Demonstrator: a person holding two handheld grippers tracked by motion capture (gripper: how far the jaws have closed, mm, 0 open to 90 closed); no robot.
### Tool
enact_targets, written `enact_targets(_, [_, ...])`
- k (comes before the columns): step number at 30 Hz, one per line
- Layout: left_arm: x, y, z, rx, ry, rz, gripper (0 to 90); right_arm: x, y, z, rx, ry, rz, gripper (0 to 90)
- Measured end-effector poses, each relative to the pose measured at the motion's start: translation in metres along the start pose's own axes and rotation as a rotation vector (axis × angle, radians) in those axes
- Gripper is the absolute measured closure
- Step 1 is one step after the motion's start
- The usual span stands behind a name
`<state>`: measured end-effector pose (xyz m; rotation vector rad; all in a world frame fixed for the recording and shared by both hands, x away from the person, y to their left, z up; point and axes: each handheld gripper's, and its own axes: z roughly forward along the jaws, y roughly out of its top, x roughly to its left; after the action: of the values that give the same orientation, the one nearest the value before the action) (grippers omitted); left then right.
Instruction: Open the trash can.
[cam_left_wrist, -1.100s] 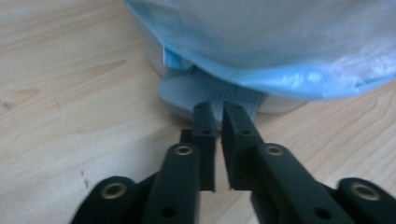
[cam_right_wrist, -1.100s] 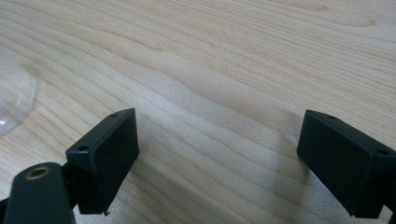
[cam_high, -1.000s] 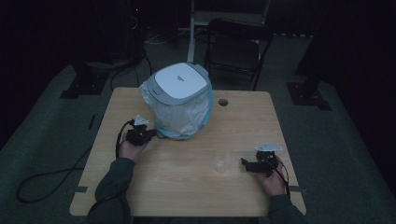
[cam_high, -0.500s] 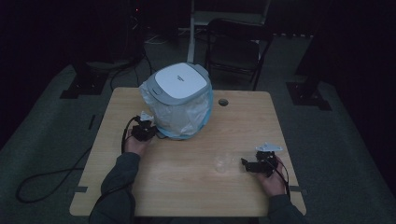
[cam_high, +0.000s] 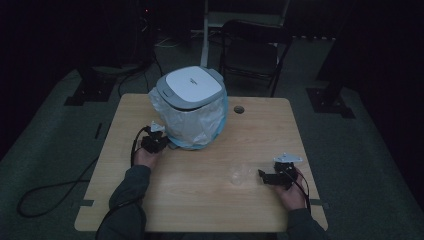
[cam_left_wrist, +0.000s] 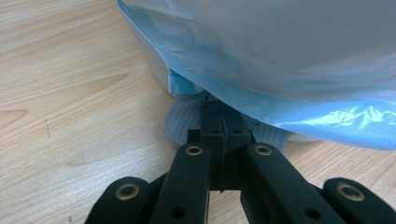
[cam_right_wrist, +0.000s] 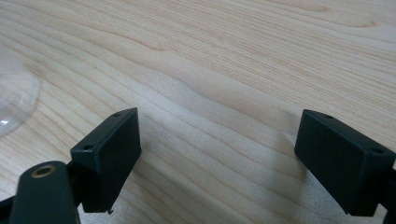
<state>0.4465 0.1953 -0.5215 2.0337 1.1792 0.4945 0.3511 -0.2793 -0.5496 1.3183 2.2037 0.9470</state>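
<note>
A: Left gripper (cam_high: 159, 141) position?

B: At the foot of the lidded bin (cam_high: 192, 107), on its left side in the high view. The left forearm comes in from the bottom edge and angles forward, hand (cam_high: 146, 156) low on the bench (cam_high: 250, 130). In the left gripper view the jaws are pressed together, tips over the grey ribbed pedal (cam_left_wrist: 180, 123) that sticks out from the bin's base, under the hanging edge of the blue bag liner (cam_left_wrist: 289, 107). Whether the tips pinch the pedal or just rest on it, cannot tell.

A: The bin itself?

B: Upright at the back centre-left of the bench, white lid closed, liner draped down its sides almost to the wood.

A: Right gripper (cam_high: 267, 176)?

B: Near the front right edge, well apart from the bin. Hand (cam_high: 290, 190) rests on the bench, gripper level and pointing left. Jaws spread wide in the right gripper view, bare wood between them. A small clear plastic piece (cam_high: 240, 174) lies just beyond the tips, untouched.
</note>
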Motion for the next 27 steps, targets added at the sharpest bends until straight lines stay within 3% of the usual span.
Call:
enact_targets(3, [-0.004, 0.000, 0.001, 0.006, 0.029, 0.031, 90.0, 0.000, 0.000, 0.000, 0.000, 0.000, 0.000, 13.5])
enact_targets(6, [-0.001, -0.003, 0.002, -0.005, 0.010, 0.011, 90.0, 0.000, 0.000, 0.000, 0.000, 0.000, 0.000, 13.5])
enact_targets(13, [-0.002, -0.011, 0.006, -0.027, 0.017, -0.007, 90.0, 0.000, 0.000, 0.000, -0.001, 0.001, 0.001, 13.6])
enact_targets(17, [-0.002, -0.020, 0.007, -0.085, 0.021, -0.033, 90.0, 0.000, 0.000, 0.000, -0.001, 0.000, 0.001, 13.6])
enact_targets(27, [-0.004, -0.020, 0.007, -0.084, 0.036, -0.018, 90.0, 0.000, 0.000, 0.000, 0.000, 0.002, -0.001, 13.5])
